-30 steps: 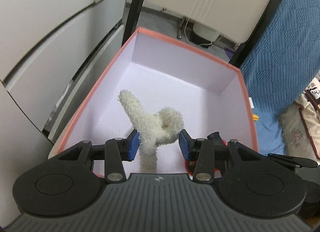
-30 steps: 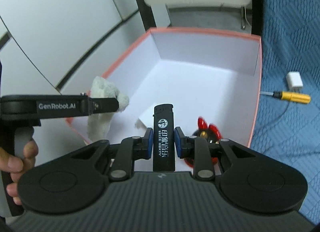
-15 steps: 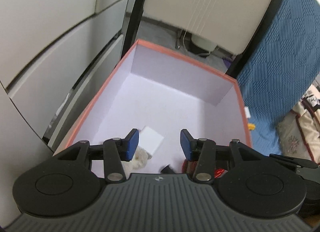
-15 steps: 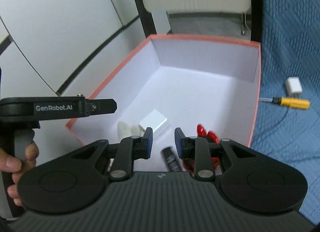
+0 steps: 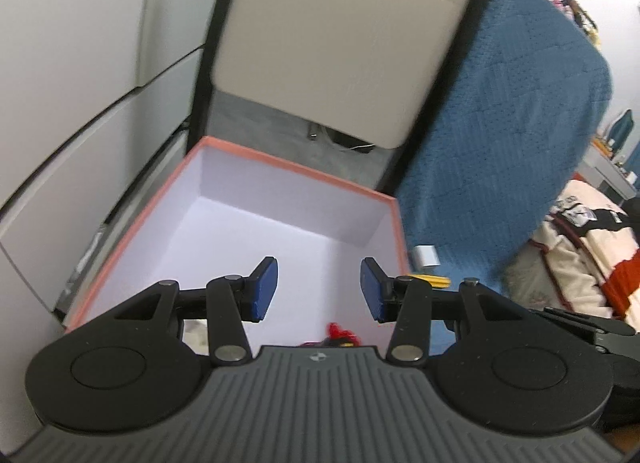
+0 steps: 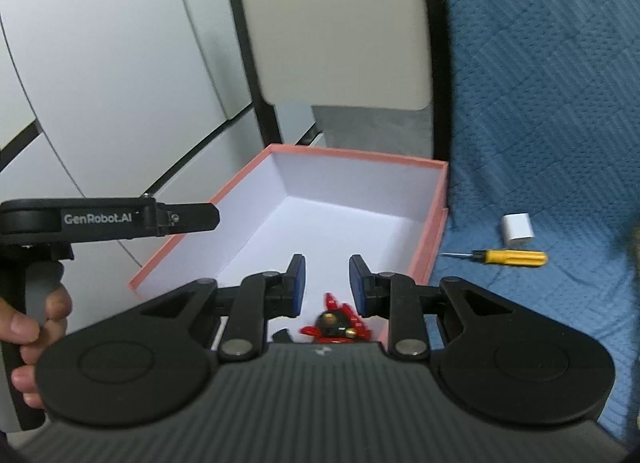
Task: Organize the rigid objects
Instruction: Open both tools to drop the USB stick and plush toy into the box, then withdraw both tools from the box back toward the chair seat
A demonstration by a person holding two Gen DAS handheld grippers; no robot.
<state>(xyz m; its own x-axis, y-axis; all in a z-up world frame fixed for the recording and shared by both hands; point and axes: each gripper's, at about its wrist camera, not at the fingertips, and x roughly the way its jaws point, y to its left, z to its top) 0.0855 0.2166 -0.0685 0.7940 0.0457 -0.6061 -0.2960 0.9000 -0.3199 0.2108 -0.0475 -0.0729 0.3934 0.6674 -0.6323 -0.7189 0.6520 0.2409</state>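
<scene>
A white box with a salmon rim point(image 5: 280, 161) point(image 6: 352, 153) stands on the floor against the bed. A red and black toy point(image 6: 336, 323) point(image 5: 340, 333) lies at its near end, half hidden by the gripper bodies. A black tip of the lighter point(image 6: 282, 335) shows beside it. My left gripper point(image 5: 319, 289) hangs open above the box with nothing between its blue pads. My right gripper point(image 6: 327, 283) is open too, empty, above the toy. The left gripper's body point(image 6: 108, 217) appears at the left of the right wrist view, held by a hand point(image 6: 32, 327).
A yellow-handled screwdriver point(image 6: 508, 258) point(image 5: 434, 281) and a white charger cube point(image 6: 517, 229) point(image 5: 426, 255) lie on the blue bedspread point(image 6: 540, 123) right of the box. A beige chair back point(image 5: 340, 43) rises behind it. White cabinet fronts point(image 5: 80, 83) stand on the left.
The left gripper let go of the white plush and the right one dropped the black lighter into the box. Both grippers then rose and pulled back, tilting upward.
</scene>
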